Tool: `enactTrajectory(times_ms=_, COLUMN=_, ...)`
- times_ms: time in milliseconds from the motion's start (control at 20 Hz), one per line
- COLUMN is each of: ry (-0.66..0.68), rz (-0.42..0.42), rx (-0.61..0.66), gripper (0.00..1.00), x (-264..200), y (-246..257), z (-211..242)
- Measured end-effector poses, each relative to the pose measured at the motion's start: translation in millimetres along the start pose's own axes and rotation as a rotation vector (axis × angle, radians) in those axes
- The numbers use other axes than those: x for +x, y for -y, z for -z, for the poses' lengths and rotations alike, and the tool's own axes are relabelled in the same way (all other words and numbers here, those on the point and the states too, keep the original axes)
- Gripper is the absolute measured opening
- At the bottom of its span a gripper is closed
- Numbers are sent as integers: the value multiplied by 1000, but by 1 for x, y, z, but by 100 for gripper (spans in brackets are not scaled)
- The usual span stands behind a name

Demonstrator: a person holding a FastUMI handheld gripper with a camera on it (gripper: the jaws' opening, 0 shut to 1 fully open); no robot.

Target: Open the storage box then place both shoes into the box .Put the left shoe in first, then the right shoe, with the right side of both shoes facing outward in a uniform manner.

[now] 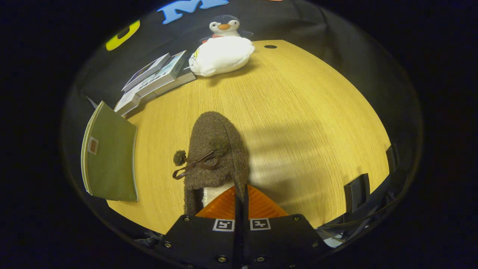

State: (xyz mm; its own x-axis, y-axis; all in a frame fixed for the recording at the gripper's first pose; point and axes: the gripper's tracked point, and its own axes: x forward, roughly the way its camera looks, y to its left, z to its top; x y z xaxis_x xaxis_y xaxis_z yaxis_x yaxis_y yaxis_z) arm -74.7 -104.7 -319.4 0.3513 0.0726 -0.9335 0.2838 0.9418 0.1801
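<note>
A: What are the tongs doing?

B: The gripper point(241, 201) has its two fingers pressed together on the heel edge of the brown slipper point(216, 157), pinching the rim. The toe points away from them, out over the wooden table point(317, 123).

A: Is it lifted?

B: I can't tell; it may be resting on the wood.

A: Which step, then?

B: I'd say carrying a shoe towards the box. The green box point(110, 160) sits off to the left of the fingers, apart from the slipper. Whether it's open I can't make out.

A: Left or right shoe?

B: Can't say. The bow and pompom sit on its left side.

A: Next move?

B: Probably swing left, keep the pinch firm, and turn the shoe so its right side faces outward.

A: Anything else?

B: Books point(157, 80) and a plush penguin point(222, 50) lie beyond, well clear.
</note>
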Motion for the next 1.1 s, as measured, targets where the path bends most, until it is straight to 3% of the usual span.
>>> enactTrajectory(times_ms=550, ry=85, rz=-134, rx=77, gripper=1, x=-47, y=-77, z=-40)
enactTrajectory(times_ms=800, ry=121, rz=-130, rx=41, gripper=1, x=-64, y=-107, z=-53)
enactTrajectory(times_ms=1100, ry=153, rz=-189, rx=27, gripper=1, x=-81, y=-161, z=-64)
